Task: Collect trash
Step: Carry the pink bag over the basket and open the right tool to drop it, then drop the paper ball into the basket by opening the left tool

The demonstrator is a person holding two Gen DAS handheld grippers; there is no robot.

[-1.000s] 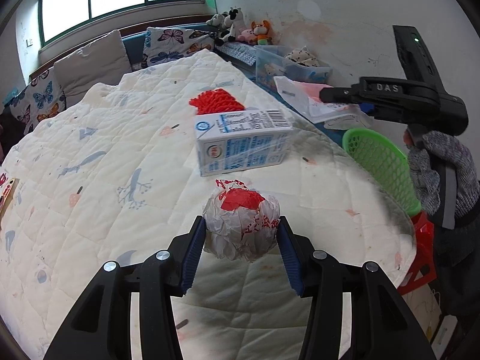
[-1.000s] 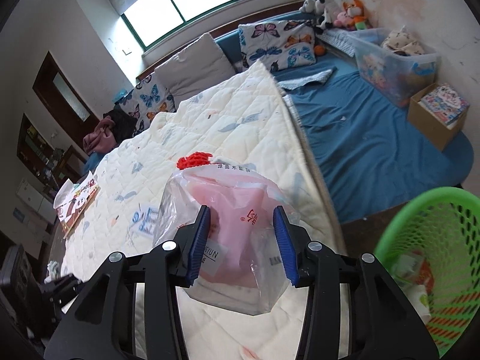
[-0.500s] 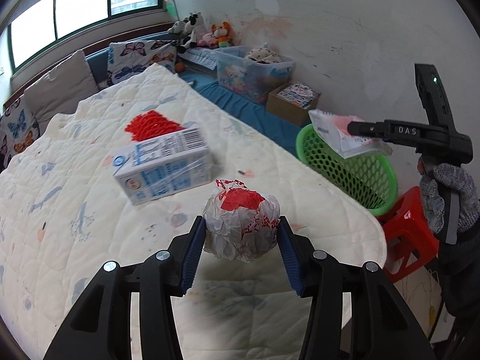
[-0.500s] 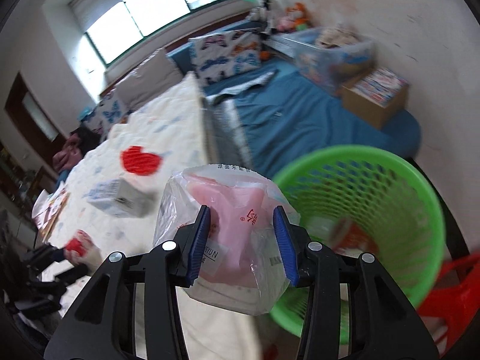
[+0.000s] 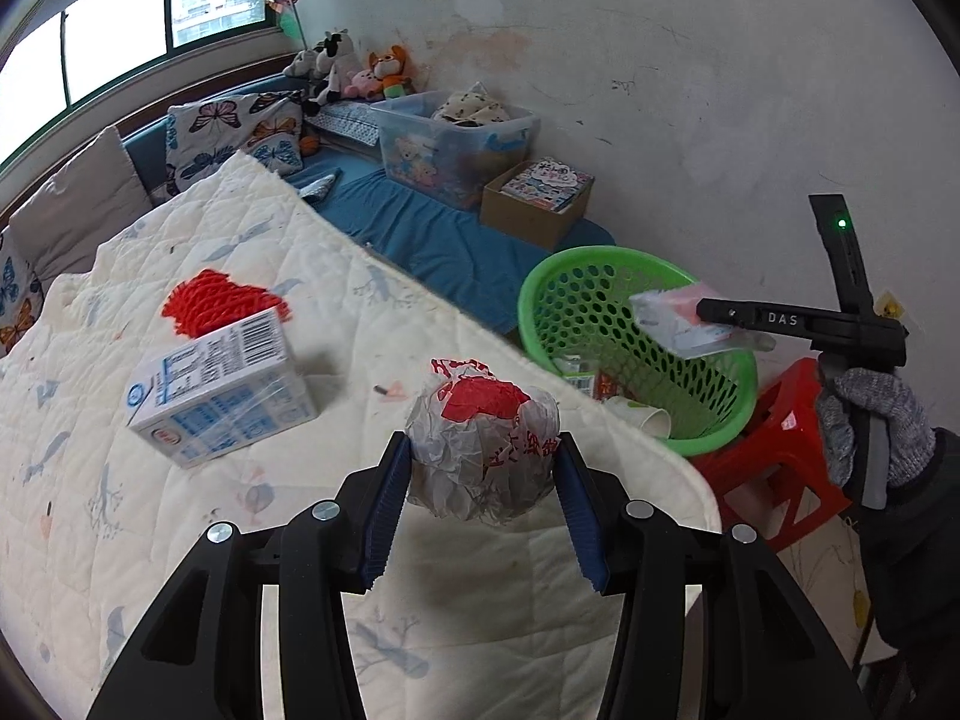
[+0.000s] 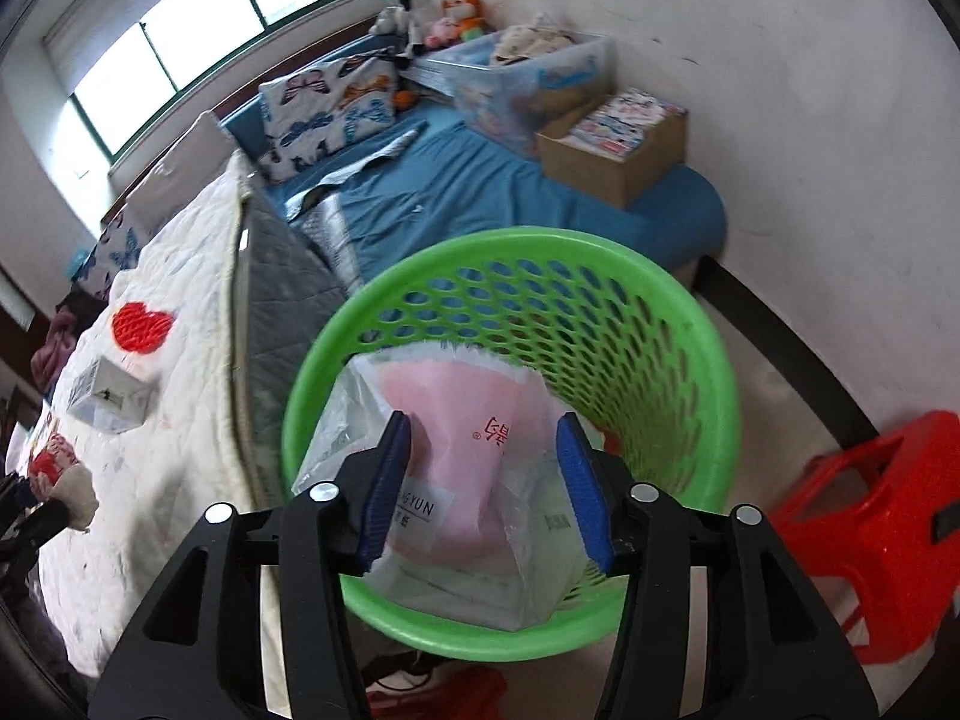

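A: Right gripper (image 6: 483, 489) hangs over the green basket (image 6: 717, 372), fingers pinched on the plastic bag (image 6: 465, 420). The bag's inside the rim.

B: Best to spread those fingers wide, straight above the middle, so it drops clean.

A: Left gripper (image 5: 483, 501), nearer over the quilt (image 5: 180, 516), squeezes a crumpled paper ball (image 5: 480, 444).

B: Milk carton (image 5: 219, 387) and red netting (image 5: 213, 300) lie farther left, waiting.
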